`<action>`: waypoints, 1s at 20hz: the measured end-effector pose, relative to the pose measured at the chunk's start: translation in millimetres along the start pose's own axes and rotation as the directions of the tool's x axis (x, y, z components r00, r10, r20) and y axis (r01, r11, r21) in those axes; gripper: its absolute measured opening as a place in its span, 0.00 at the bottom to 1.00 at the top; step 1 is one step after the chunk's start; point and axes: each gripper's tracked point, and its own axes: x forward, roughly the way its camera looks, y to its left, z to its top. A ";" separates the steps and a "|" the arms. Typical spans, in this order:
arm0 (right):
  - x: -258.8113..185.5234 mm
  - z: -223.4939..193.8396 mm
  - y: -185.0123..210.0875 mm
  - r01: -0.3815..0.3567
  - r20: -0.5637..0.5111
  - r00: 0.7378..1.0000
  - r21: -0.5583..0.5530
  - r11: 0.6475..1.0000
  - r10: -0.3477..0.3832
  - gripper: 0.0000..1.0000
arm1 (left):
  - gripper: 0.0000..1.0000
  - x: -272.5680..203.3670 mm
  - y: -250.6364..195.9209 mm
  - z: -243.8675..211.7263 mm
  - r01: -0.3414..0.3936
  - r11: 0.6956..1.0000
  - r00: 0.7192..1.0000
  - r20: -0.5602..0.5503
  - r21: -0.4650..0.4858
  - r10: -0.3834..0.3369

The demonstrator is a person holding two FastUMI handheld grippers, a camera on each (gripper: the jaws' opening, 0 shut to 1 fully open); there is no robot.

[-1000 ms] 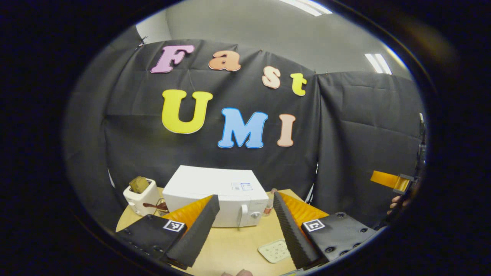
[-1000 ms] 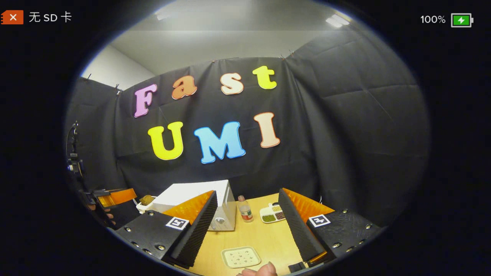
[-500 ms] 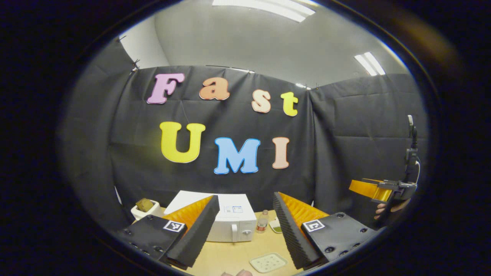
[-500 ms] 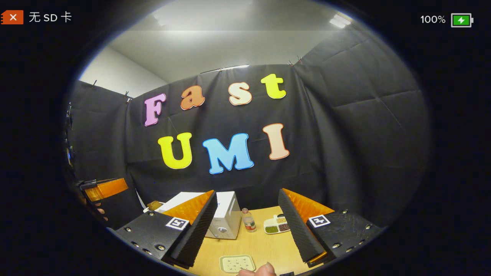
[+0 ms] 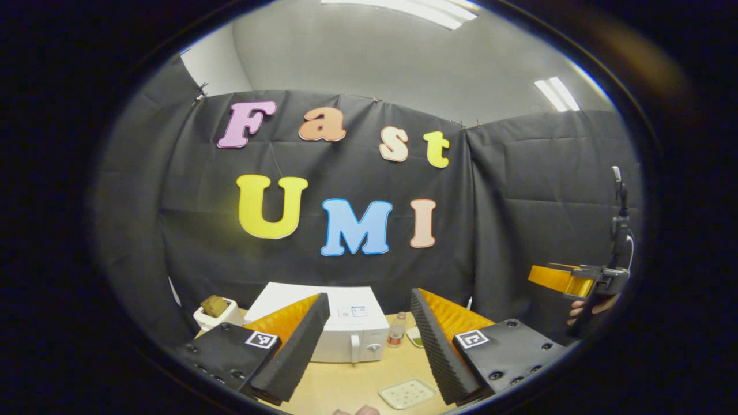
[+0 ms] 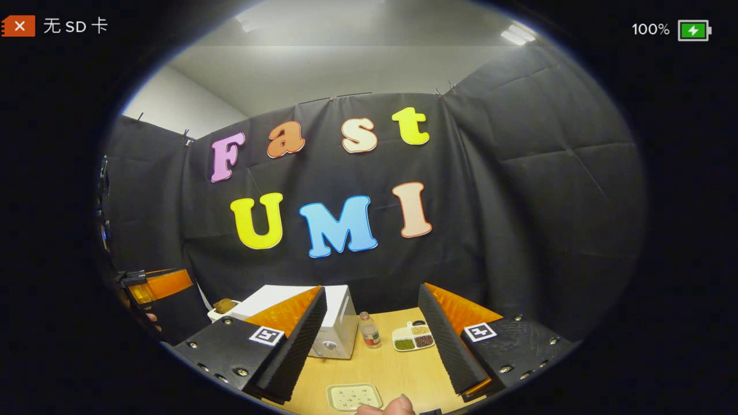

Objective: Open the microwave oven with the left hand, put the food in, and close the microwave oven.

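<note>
In the left gripper view we see the left hand-held gripper (image 5: 369,340) held above the near edge of the worktop (image 5: 357,386), its two fingers spread wide with nothing between them. Past them stands the white microwave oven (image 5: 346,323) at the back of the worktop, door shut, its handle (image 5: 353,348) and a round knob (image 5: 373,348) on the front. To its left sits a white toaster (image 5: 219,314) with bread in the slot; to its right, just beside it, a small bottle (image 5: 395,334) and the edge of a divided dish (image 5: 415,336). A pale square tray (image 5: 406,393) lies near us. At the far right a person's hand (image 5: 588,308) holds the other hand-held gripper — raised, well apart from the worktop.

In the right gripper view the right hand-held gripper (image 6: 372,340) also stands wide and empty. Between its fingers we see the microwave oven (image 6: 334,323) at the left, then the bottle (image 6: 369,331), then the divided dish (image 6: 414,339) of food — all apart from the fingers. The pale tray (image 6: 353,396) lies nearest, and a fingertip (image 6: 398,405) shows at the bottom edge.
</note>
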 end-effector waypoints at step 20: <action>19.7 -11.5 34.0 -0.041 -0.014 0.999 -0.006 0.999 0.041 0.98 | 0.93 5.8 19.2 -12.4 0.004 1.000 1.000 -0.016 0.007 -0.004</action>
